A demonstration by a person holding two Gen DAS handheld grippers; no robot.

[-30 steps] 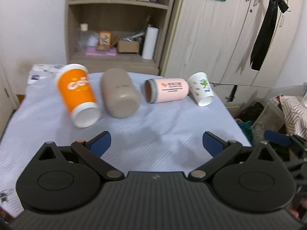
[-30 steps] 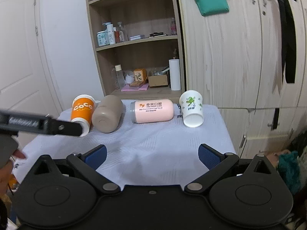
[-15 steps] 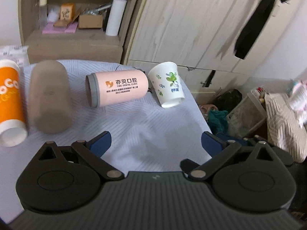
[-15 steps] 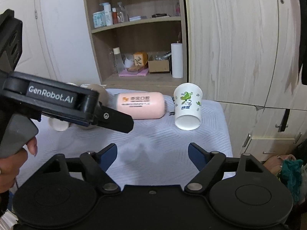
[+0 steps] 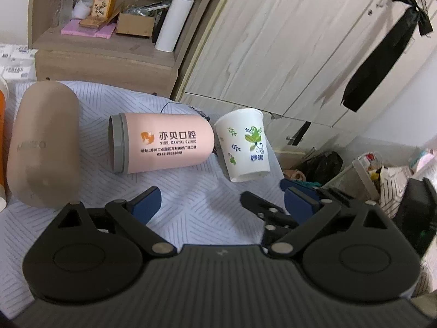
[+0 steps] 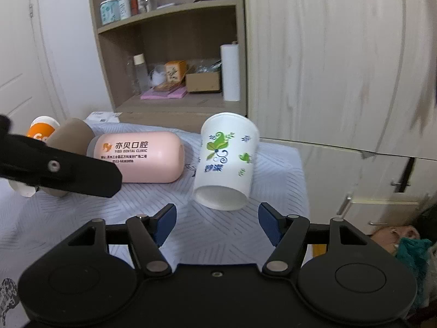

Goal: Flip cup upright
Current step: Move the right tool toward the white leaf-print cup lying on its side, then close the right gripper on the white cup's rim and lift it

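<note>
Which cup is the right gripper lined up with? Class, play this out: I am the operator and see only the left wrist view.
Observer: The white paper cup. It lies just ahead of the open right gripper, untouched.
Operator: How much of the orange cup shows?
Observer: The orange cup shows its lettered wall and a white end beyond the tan cup.
Operator: Anything above the shelf clutter?
Observer: An upper shelf holds bottles and jars.

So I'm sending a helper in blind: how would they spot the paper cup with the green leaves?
Find the table with the pale patterned cloth before the wooden wardrobe. Four cups lie in a row there; take the one nearest the wardrobe, beside the pink cup. That paper cup is the only white one, printed with green leaves, its open mouth facing the right gripper.
</note>
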